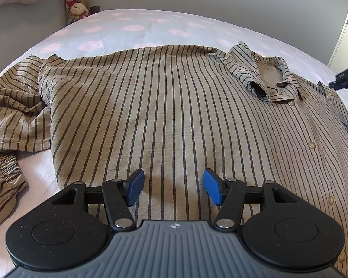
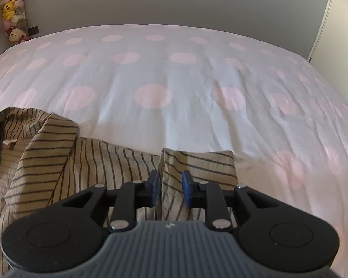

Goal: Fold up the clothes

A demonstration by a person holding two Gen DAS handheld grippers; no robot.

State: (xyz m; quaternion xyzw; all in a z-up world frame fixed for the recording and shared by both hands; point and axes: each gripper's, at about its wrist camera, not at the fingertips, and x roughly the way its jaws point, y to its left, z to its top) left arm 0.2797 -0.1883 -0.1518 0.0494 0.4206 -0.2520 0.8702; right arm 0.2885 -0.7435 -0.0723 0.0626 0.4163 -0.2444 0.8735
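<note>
Straddling a sleeve (image 2: 197, 164) fold, right gripper (image 2: 170, 186) unclamped — left gripper (image 1: 172, 186) wide, bed (image 2: 174, 81) beyond.

Soft, even daylight fills both fisheye views, casting only faint shadows under the gripper fingers on the striped shirt (image 1: 174, 106), while straight lines bow at the dark-vignetted corners and the right wrist view looks slightly hazier.

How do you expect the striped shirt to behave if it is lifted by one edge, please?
The striped shirt is probably floppy: it lies rumpled and creased on the bed. It looks thin, so likely light. Its loose sleeve would probably trail and drag.
</note>
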